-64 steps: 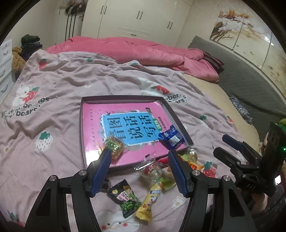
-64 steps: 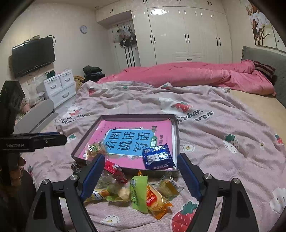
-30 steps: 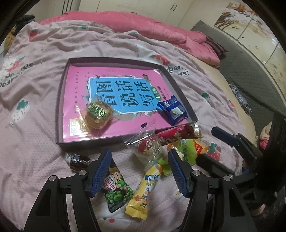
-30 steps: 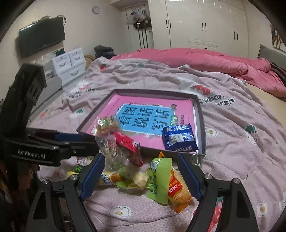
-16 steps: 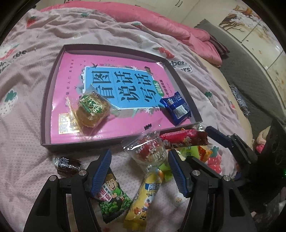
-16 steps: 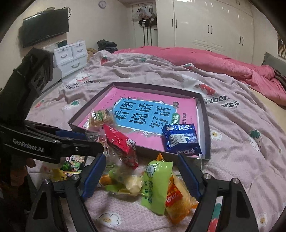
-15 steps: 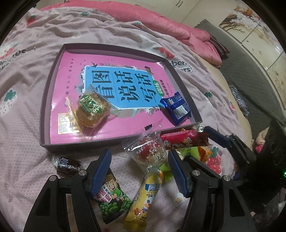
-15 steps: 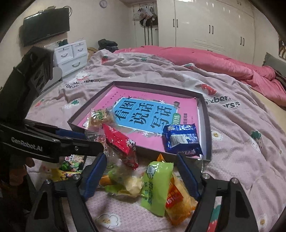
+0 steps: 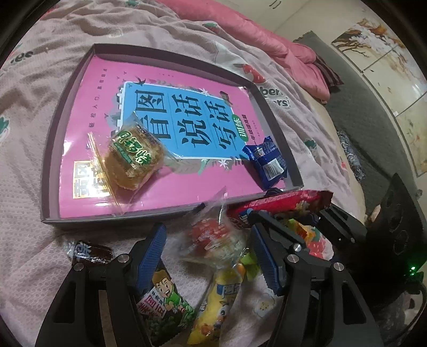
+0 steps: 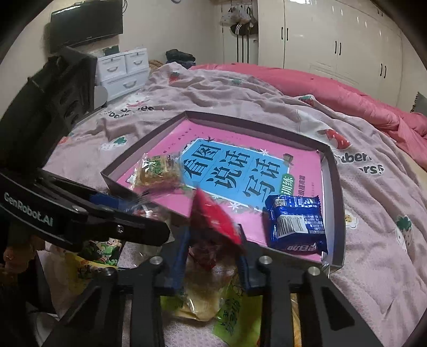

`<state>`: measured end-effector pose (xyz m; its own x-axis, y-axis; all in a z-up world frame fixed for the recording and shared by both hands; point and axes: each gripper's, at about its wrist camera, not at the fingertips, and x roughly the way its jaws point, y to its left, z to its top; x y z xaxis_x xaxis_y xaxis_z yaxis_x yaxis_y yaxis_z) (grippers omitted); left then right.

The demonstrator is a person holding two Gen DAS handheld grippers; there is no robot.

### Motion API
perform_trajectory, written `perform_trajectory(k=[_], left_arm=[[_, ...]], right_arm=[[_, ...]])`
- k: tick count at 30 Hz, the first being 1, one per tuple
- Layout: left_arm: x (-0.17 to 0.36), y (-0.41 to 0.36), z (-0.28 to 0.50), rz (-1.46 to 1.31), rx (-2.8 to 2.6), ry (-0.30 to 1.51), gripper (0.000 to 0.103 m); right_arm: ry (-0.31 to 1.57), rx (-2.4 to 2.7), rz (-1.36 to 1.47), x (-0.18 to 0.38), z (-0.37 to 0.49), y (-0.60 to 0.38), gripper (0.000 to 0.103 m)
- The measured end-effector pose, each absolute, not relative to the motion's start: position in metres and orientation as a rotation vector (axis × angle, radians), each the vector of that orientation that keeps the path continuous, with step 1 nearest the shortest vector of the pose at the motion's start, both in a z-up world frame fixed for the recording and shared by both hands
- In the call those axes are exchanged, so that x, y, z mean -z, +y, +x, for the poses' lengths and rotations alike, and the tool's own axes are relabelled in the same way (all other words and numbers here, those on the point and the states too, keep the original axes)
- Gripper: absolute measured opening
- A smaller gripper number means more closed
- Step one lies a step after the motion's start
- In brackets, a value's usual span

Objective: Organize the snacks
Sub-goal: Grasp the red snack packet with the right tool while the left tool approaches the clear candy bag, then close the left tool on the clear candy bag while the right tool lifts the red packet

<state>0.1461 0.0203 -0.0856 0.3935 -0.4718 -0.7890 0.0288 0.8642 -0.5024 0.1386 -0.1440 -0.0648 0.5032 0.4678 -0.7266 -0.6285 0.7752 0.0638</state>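
Listing from nearest outward. My right claw (image 10: 212,245) is clenched on the red snack packet (image 10: 214,219), the blue pads pressing its lower end while its upper end juts up over the near wall of the tray. My left claw (image 9: 208,256) stands released, pads apart, straddling a clear-wrapped snack with a red centre (image 9: 213,237) without gripping it.

Loose items on the bedspread (image 9: 24,240), nearest my left claw:
- green pea packet with a cartoon boy (image 9: 162,301), under the left finger;
- yellow packet (image 9: 221,301), beside it;
- small dark brown sweet (image 9: 88,252), off to the left, just short of the tray wall;
- green and orange packets (image 10: 234,315), partly hidden beneath my right claw.

The red snack packet also shows in the left wrist view, lying across the tray's near right corner with the right claw's fingers below it.

Next item: a shallow dark-walled tray (image 9: 50,149) on the bedspread, lined with a pink book cover with a blue title panel (image 9: 176,125). Inside it:
- golden pastry in clear wrap with a green label (image 9: 132,157), left of centre;
- blue wrapped biscuit (image 10: 296,221), at the near right corner.

Farthest: pink quilt (image 10: 333,90), white wardrobe doors (image 10: 333,34), white drawer unit (image 10: 124,69), wall-mounted television (image 10: 85,21).
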Motion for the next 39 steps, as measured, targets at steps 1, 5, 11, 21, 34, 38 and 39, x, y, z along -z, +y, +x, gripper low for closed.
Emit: perform_trajectory(k=[1, 5, 11, 21, 34, 38, 39], left_arm=[[0.086, 0.020, 0.147, -0.447, 0.331, 1.130, 0.067], [0.087, 0.016, 0.148, -0.457, 0.351, 1.133, 0.066], [0.088, 0.007, 0.149, -0.417, 0.353, 1.141, 0.064], [0.094, -0.012, 0.150, -0.357, 0.372, 1.157, 0.043], [0.080, -0.014, 0.140, -0.293, 0.380, 1.095, 0.040], [0.075, -0.009, 0.135, -0.304, 0.377, 1.082, 0.040], [0.074, -0.008, 0.133, -0.304, 0.375, 1.079, 0.040]], right_arm=[[0.806, -0.670, -0.210, 0.065, 0.139, -0.145, 0.026], [0.807, -0.672, -0.189, 0.063, 0.139, -0.149, 0.025], [0.814, -0.651, -0.150, 0.059, 0.142, -0.157, 0.025], [0.810, -0.636, -0.047, 0.050, 0.149, -0.177, 0.024], [0.787, -0.643, -0.035, 0.044, 0.147, -0.180, 0.024], [0.785, -0.653, -0.007, 0.042, 0.147, -0.184, 0.024], [0.783, -0.654, -0.005, 0.041, 0.147, -0.184, 0.024]])
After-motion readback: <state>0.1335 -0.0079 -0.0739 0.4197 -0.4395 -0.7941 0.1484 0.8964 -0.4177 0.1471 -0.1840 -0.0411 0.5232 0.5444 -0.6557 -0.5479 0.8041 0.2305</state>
